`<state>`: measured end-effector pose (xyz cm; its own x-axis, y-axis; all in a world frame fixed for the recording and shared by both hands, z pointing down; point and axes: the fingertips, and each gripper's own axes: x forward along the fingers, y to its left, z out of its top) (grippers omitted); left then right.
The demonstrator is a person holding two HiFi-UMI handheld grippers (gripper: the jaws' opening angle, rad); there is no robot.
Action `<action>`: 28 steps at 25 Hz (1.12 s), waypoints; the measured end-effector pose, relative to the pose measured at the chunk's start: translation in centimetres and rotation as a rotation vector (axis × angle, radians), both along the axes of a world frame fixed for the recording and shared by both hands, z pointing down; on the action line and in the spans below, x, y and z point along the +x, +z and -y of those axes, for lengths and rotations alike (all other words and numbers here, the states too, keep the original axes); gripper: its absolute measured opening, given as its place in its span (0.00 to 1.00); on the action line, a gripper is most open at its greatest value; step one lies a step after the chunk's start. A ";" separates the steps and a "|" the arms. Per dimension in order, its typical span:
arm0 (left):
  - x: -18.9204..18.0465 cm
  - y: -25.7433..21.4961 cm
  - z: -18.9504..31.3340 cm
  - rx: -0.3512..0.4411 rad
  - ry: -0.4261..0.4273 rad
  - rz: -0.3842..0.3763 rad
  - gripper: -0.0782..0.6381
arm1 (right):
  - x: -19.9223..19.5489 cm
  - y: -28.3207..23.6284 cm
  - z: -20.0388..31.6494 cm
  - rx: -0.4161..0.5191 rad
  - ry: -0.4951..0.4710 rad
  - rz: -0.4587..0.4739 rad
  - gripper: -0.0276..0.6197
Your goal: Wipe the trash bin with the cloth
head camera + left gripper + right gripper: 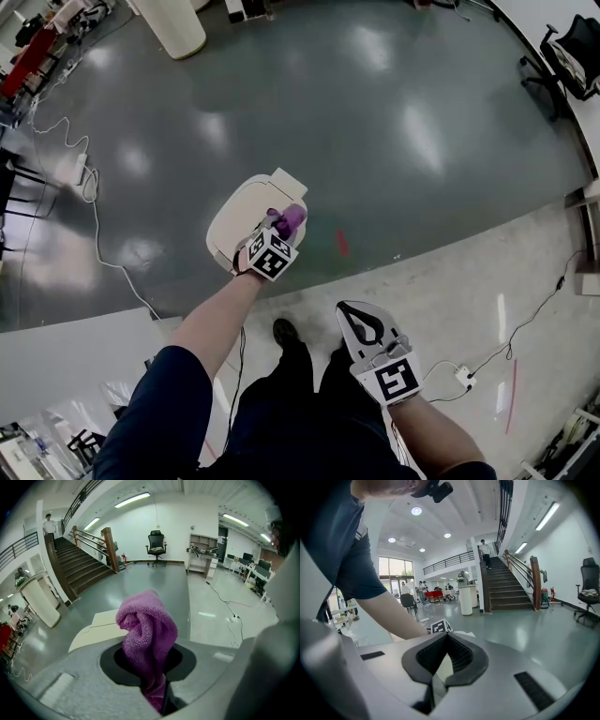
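A cream trash bin (246,208) with a flat lid stands on the grey floor in front of me. My left gripper (282,221) hovers over its right side, shut on a bunched purple cloth (291,219). In the left gripper view the cloth (148,632) sticks up from between the jaws, with the bin's lid (97,627) just beyond it. My right gripper (351,313) hangs lower, by my legs and apart from the bin, its jaws shut with nothing in them. In the right gripper view the ribbed pads (458,654) meet at the tip, and the left gripper's marker cube (440,626) shows behind.
A tall white cylinder (174,25) stands at the far left. Cables (91,192) trail across the floor on the left, and a power strip (463,377) lies at the right. An office chair (570,52) is far right. A staircase (80,565) rises beyond the bin.
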<state>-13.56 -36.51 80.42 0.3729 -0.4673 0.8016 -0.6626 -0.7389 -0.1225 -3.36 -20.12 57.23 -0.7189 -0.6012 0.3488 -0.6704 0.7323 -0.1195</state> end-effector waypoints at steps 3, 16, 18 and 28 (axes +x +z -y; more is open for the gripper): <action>-1.9 -0.3 0.5 0.012 0.002 0.012 0.20 | -1.4 -0.3 0.2 0.006 -0.019 0.000 0.06; -15.1 -0.7 4.6 0.049 -0.156 0.113 0.20 | -4.7 0.1 0.6 -0.002 -0.026 0.000 0.06; -16.2 -0.7 4.6 0.048 -0.180 0.126 0.20 | -4.7 0.2 0.4 -0.004 -0.032 -0.003 0.06; -12.8 -0.6 0.6 0.036 -0.209 0.065 0.20 | -3.1 -1.0 -0.8 0.016 -0.061 -0.001 0.06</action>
